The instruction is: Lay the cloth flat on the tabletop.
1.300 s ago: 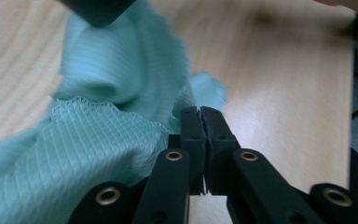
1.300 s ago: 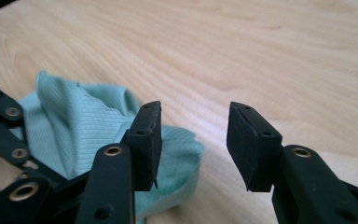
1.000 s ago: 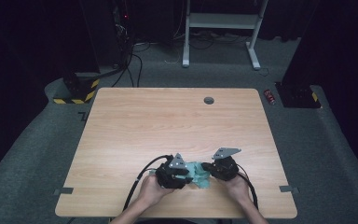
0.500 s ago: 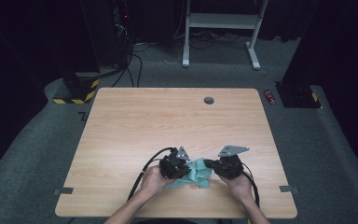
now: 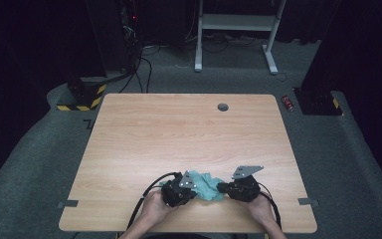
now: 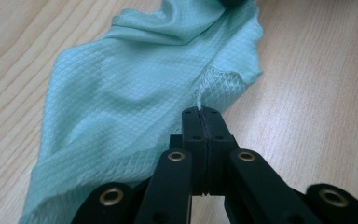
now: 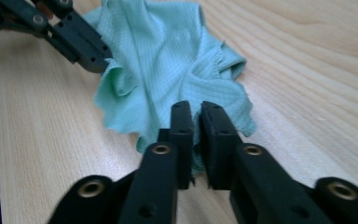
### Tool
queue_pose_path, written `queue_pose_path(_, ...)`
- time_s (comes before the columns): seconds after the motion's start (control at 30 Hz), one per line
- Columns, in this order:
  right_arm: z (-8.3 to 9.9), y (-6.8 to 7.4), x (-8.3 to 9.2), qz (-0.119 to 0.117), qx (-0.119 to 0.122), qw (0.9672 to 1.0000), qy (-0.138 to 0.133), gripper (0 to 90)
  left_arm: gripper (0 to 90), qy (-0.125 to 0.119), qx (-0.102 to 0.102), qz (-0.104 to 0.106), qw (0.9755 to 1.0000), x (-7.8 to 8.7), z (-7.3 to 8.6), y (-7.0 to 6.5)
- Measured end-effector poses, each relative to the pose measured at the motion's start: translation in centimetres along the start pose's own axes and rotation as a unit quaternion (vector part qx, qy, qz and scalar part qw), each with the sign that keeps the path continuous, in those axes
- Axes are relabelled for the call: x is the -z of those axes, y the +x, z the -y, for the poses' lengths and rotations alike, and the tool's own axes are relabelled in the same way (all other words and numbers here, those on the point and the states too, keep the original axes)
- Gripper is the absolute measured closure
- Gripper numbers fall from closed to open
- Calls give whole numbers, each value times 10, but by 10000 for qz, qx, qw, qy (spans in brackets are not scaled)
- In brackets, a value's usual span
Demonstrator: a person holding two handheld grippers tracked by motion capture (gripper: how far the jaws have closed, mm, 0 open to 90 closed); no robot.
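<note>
A crumpled teal cloth lies on the wooden table near its front edge, between two hand-held grippers. My left gripper is at the cloth's left end. In the left gripper view its jaws are pressed together on a frayed edge of the cloth. My right gripper holds the other end. In the right gripper view its jaws pinch a bunched fold of the cloth, and the left gripper reaches in from the upper left.
The table's front edge runs just below both hands. A round cable hole sits near the far edge. On the floor beyond are a red can, a yellow-and-black striped block, cables and a white desk frame.
The left gripper has shifted slightly and sunk onto the cloth's left end. The cloth is now drawn out a little between the two grippers. The right gripper has stayed put.
</note>
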State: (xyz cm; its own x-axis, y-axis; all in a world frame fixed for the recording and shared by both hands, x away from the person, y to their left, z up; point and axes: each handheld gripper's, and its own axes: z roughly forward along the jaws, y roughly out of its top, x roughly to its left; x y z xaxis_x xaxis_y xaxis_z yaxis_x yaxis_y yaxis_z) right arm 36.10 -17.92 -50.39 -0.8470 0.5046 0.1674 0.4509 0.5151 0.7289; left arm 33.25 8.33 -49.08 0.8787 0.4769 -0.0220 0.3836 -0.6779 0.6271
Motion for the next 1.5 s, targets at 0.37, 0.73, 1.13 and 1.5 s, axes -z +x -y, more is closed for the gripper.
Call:
queue_pose_path(0.37, -56, -8, 6, -117, -254, 9961, -841, 868, 897, -395, 583, -1059, 9919, 42, -1, 46)
queue_pose_path(0.73, -86, 8, -67, -793, -332, 9953, -450, 693, 897, -32, 1367, -1106, 9844, 27, 51, 71)
queue_pose_path(1.13, -71, -19, -49, -87, -597, 9978, -260, 680, 896, -101, 1398, -1074, 9843, 25, 53, 72)
queue_pose_path(1.5, -72, -24, -90, -807, -569, 9951, 70, 787, 896, -102, 1404, -1065, 9843, 24, 53, 72)
